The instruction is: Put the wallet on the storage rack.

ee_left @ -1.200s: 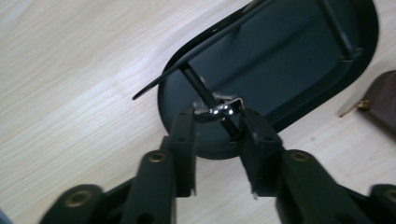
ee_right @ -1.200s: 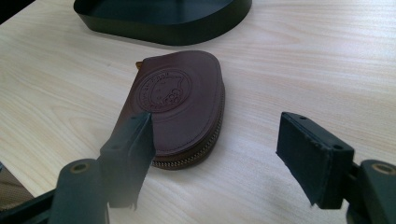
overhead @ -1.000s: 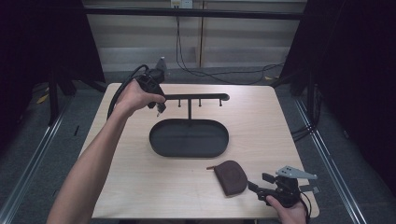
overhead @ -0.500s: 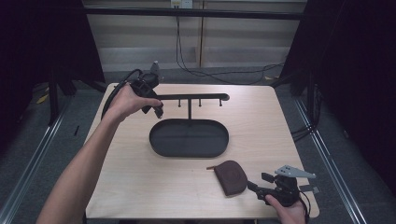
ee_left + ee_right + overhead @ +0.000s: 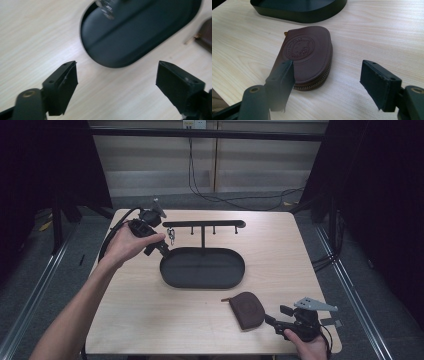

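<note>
Here, line by line:

Left hand-held gripper (image 5: 162, 248): jaws wide apart and empty, held above the left end of the oval tray (image 5: 202, 281), just below the keys (image 5: 171, 236) that hang from the left end of the hook rack (image 5: 204, 224).

Right hand-held gripper (image 5: 272, 321): jaws spread, empty, resting low at the front right corner of the worktop (image 5: 150, 320), aimed at the pouch.

Pouch (image 5: 305, 56): brown leather, zipped, lying flat near the front edge, just in front of the tray and apart from it; one jaw of the right hand-held gripper sits at its near edge, the other well off to the side.

Step in hand, as I judge it: taking up the pouch with the right hand-held gripper.

How to do it well: slide forward so the rounded zip edge lies between both jaws, keep the lower jaw flat to the wood, close on the thick seam rather than the embossed face.

Edges: the front edge lies close behind the right hand; lift up and inward, not back.

Open room: bare wood right of the tray and along the front left; the rack's crossbar and the hanging keys crowd the far left.
</note>
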Tool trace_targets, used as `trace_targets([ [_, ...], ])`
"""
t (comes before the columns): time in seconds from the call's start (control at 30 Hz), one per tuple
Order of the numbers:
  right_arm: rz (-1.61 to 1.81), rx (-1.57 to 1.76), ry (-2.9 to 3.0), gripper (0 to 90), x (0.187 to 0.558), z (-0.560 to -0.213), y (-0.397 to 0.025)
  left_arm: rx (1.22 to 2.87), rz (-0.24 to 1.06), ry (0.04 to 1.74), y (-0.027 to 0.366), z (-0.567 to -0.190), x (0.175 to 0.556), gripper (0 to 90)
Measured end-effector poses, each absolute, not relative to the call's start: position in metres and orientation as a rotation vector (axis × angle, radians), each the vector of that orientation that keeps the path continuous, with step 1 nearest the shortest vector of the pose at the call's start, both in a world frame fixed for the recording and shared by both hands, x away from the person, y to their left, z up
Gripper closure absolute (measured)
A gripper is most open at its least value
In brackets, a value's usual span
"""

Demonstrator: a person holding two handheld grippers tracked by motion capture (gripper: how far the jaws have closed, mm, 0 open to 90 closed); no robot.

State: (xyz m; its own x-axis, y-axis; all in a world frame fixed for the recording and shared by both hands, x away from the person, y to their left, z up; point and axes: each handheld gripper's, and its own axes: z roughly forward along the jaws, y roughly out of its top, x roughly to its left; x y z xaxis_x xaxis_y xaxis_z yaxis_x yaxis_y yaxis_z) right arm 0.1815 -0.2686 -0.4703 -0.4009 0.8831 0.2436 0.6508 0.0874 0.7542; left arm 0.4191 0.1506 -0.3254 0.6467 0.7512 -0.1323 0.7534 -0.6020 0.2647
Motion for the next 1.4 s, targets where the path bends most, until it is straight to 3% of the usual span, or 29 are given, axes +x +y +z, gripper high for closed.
trace_targets([
  [0.47, 1.211, 1.540, 2.086, 27.2, 0.182, -0.471, -0.269, 2.535, 0.039, 1.149, 0.183, -0.335, 0.387, 20.7],
  [0.7, 1.213, 1.552, 2.077, 27.2, 0.182, -0.470, -0.270, 2.430, 0.120, 1.100, 0.199, -0.337, 0.373, 20.7],
  [1.4, 1.223, 1.568, 2.065, 27.0, 0.184, -0.471, -0.270, 2.214, 0.112, 1.053, 0.233, -0.400, 0.318, 19.2],
])
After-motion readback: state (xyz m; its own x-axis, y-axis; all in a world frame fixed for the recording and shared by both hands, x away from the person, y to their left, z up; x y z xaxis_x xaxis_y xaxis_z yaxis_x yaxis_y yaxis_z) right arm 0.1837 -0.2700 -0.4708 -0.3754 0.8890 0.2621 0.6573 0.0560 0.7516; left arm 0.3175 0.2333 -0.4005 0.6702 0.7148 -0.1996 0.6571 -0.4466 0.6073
